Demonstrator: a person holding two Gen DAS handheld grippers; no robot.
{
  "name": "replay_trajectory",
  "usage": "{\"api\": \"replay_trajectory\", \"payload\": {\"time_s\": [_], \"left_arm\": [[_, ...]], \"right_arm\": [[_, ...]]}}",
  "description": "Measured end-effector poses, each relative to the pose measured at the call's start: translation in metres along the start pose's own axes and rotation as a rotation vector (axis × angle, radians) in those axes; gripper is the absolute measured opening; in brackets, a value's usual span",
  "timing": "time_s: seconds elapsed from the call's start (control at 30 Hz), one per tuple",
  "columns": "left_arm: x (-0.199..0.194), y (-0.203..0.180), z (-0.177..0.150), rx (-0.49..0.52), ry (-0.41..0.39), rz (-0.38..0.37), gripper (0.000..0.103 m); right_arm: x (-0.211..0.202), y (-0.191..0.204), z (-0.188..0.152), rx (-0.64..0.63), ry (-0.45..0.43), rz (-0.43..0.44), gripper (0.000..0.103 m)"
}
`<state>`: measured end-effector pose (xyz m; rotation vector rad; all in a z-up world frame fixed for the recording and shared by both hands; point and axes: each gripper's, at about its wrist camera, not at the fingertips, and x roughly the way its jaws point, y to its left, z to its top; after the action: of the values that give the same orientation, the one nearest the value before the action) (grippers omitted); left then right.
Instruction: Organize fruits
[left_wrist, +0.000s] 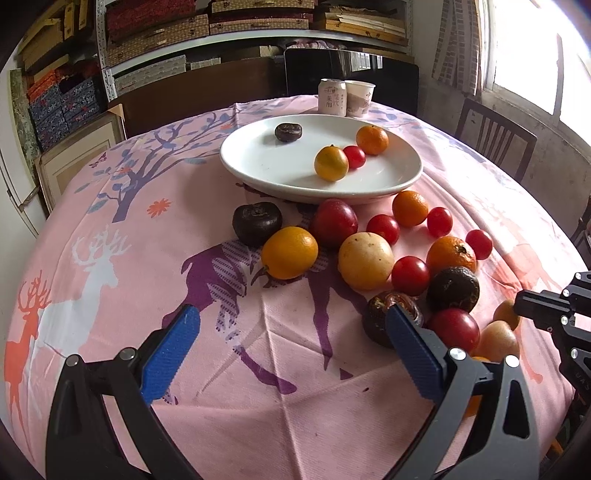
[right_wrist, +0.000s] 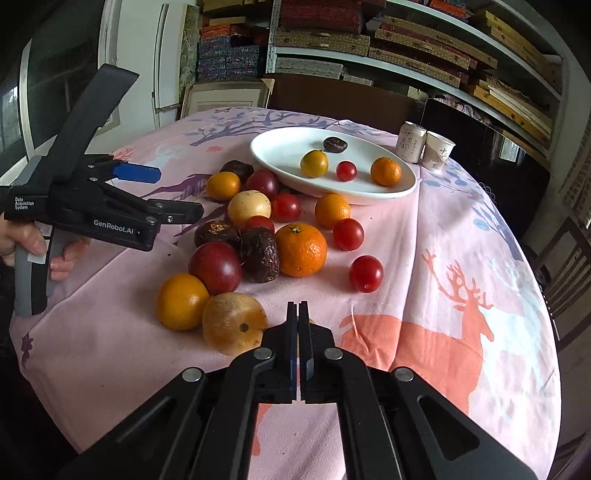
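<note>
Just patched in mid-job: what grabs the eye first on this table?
A loose heap of orange, red, yellow and dark fruits sprawls across the pink deer-print tablecloth, in front of a white oval plate. The plate holds four pieces: two orange citrus, a red cherry tomato and a dark wrinkled fruit. The right gripper, jaws shut and empty, hovers near the pale round fruit.

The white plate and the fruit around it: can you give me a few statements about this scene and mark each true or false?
1. The white plate holds four fruits. True.
2. The drink can lies on its side. False: it stands upright beside the paper cup.
3. The right gripper has its jaws shut with nothing between them. True.
4. The left gripper clamps a tomato. False: its jaws are open and hold nothing.
5. The tablecloth is plain blue. False: it is pink with deer.
</note>
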<state>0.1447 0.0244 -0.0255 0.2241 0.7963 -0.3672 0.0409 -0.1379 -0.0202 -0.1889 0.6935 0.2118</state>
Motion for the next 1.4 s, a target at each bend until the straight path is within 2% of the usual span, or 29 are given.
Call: {"api": "replay_trajectory", "payload": {"time_s": [0.17,0.27,0.3,0.33,0.37,0.4,0.43,0.47,0.5,0.6,0.67,0.73,0.83,0.87,0.9,0.93,0.97,1.0,1.07,1.13,1.2,1.4], "left_arm": [[-0.006,-0.002,-0.002,0.009,-0.021,-0.008,0.099],[-0.004,0.000,-0.002,0.001,-0.009,-0.009,0.099],[-0.003,0.000,-0.002,0.000,-0.003,-0.008,0.099],[-0.002,0.000,-0.002,-0.001,0.000,-0.007,0.099],[-0.002,0.000,-0.002,0.000,0.000,-0.007,0.099],[-0.002,0.000,-0.003,0.001,-0.001,-0.008,0.099],[-0.002,-0.001,-0.003,0.004,-0.001,-0.010,0.099],[-0.001,-0.001,-0.003,0.007,0.002,-0.011,0.099],[0.000,-0.002,-0.003,0.009,0.005,-0.011,0.099],[0.003,-0.002,-0.003,0.011,0.016,-0.016,0.099],[0.004,-0.001,-0.003,0.006,0.021,-0.021,0.099],[0.005,0.000,-0.003,0.002,0.026,-0.022,0.099],[0.004,0.000,-0.003,0.003,0.024,-0.020,0.099],[0.004,-0.001,-0.002,0.005,0.021,-0.020,0.099],[0.004,-0.001,-0.003,0.008,0.020,-0.021,0.099],[0.004,-0.001,-0.003,0.010,0.021,-0.021,0.099],[0.005,-0.002,-0.003,0.011,0.024,-0.021,0.099],[0.004,-0.002,-0.003,0.011,0.024,-0.023,0.099],[0.004,-0.002,-0.003,0.007,0.025,-0.022,0.099],[0.004,-0.002,-0.003,0.007,0.025,-0.022,0.099],[0.005,-0.001,-0.003,0.008,0.025,-0.023,0.099],[0.004,-0.002,-0.003,0.009,0.024,-0.023,0.099]], "right_arm": [[0.001,-0.009,-0.001,0.056,0.018,-0.093,0.000],[-0.009,-0.023,-0.002,0.125,-0.005,-0.026,0.000],[-0.011,-0.029,-0.002,0.152,-0.016,-0.002,0.006],[-0.010,-0.033,-0.003,0.167,-0.010,0.005,0.016],[-0.008,-0.033,-0.005,0.167,0.012,0.000,0.053],[-0.005,-0.031,-0.007,0.163,0.018,-0.004,0.059],[-0.002,-0.026,-0.009,0.140,0.021,-0.002,0.053],[0.004,-0.020,-0.011,0.110,0.044,-0.003,0.027],[0.010,-0.016,-0.012,0.102,0.066,-0.025,0.029],[0.007,-0.014,-0.010,0.122,0.049,-0.040,0.028],[-0.005,-0.014,-0.005,0.127,0.008,-0.018,0.028],[-0.017,-0.014,0.000,0.108,-0.041,-0.040,0.028],[-0.011,-0.020,0.002,0.135,-0.010,0.000,0.029],[-0.008,-0.025,0.001,0.165,0.004,0.014,0.045],[-0.004,-0.028,0.000,0.191,0.021,0.014,0.078],[-0.003,-0.031,-0.003,0.219,0.024,-0.005,0.086],[-0.003,-0.033,-0.005,0.232,0.004,-0.011,0.085],[-0.003,-0.033,-0.007,0.224,-0.002,-0.016,0.069],[0.003,-0.033,-0.007,0.205,0.031,-0.035,0.028],[0.005,-0.032,-0.007,0.189,0.034,-0.057,0.021],[0.003,-0.032,-0.007,0.195,0.023,-0.056,0.002],[-0.001,-0.029,-0.008,0.187,0.014,-0.037,0.000]]}}
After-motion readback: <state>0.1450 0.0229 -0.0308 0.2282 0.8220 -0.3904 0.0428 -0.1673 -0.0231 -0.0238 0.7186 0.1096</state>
